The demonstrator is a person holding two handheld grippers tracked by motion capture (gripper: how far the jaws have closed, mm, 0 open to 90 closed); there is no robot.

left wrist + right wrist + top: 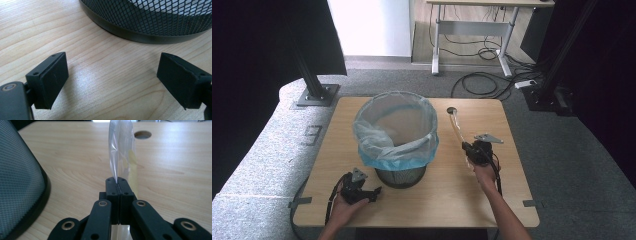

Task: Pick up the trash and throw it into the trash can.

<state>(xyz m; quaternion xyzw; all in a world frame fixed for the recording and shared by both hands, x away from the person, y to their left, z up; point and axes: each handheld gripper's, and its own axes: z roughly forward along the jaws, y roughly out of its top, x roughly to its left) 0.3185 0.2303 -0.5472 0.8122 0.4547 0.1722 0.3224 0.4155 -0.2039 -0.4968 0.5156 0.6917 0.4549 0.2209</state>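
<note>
- A black wire-mesh wastebasket point(400, 175) is placed near the middle of the wooden tabletop point(447, 195), and it is lined with a pale blue plastic bag point(392, 145) whose edge is folded over the rim.
- The left hand-held gripper point(371, 192) is held low at the near left of the tabletop, just beside the base of the wastebasket point(150, 27); it is not touching the basket.
- In the left gripper view, its two jaws are seen wide apart, with only bare wood point(107, 82) between them.
- The right hand-held gripper point(468, 149) is held to the right of the wastebasket, above the tabletop.
- Its jaws are pressed together on the lower edge of a clear plastic strip point(122, 152); a yellowish patch is seen on the plastic.
- In the high view, the strip point(456, 127) is stretched from the gripper toward the far side.
- A round cable hole point(452, 110) is cut in the tabletop at the far side, just beyond the upper end of the strip.
- The mesh wall of the wastebasket point(17, 182) is seen at the left of the right gripper view.
</note>
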